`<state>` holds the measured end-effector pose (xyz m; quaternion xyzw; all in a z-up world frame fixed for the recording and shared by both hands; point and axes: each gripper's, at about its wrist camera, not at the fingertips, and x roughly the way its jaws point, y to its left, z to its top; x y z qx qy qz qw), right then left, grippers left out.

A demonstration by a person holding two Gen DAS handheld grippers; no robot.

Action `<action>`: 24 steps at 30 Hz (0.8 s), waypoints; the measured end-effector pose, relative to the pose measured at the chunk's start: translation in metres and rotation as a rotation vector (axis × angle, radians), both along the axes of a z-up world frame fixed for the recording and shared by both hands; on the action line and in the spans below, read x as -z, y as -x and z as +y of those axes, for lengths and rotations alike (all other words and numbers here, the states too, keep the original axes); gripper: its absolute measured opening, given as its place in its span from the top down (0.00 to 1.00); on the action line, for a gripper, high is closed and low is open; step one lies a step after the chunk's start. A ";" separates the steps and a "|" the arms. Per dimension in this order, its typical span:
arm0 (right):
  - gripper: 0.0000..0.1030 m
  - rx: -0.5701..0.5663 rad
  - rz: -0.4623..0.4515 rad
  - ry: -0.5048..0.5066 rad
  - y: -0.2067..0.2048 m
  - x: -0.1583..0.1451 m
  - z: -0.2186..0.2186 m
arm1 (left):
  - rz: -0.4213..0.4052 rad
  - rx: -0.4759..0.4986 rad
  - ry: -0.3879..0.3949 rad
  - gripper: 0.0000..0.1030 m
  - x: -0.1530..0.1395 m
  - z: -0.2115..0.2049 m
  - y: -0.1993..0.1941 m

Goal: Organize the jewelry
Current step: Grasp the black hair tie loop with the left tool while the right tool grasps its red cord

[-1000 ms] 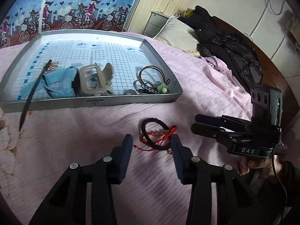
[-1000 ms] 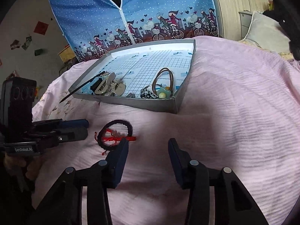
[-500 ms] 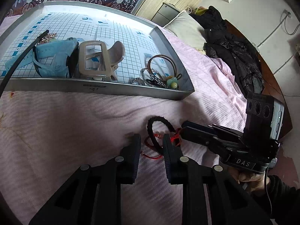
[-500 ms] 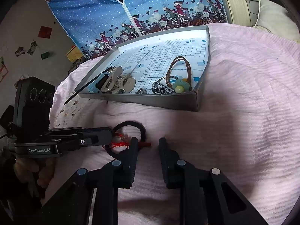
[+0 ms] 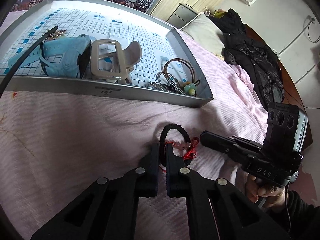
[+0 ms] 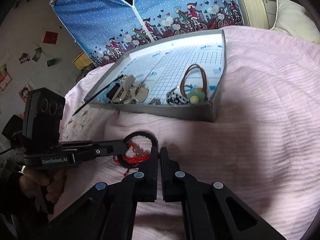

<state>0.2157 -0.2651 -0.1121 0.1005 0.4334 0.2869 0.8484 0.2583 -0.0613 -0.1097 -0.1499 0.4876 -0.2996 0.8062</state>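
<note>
Left wrist view: you are clamping the left gripper (image 5: 162,150) on the black hair tie (image 5: 174,134) for lifting into the tray (image 5: 140,95), while the right gripper (image 6: 158,154) is pinching the red bead bracelet (image 6: 138,155) tangled with it.

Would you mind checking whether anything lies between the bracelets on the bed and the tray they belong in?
Only bare pink bedspread separates the black braided bracelet and red beaded string bracelet from the tray; its raised near wall must be cleared.

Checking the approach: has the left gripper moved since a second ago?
Yes. The left gripper has moved forward toward the tray, onto the black band, and its jaws have closed around the band.
</note>
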 end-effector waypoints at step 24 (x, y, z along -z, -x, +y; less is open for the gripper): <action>0.81 0.063 0.212 -0.198 -0.020 0.022 -0.013 | 0.001 -0.006 -0.019 0.97 0.004 -0.008 -0.001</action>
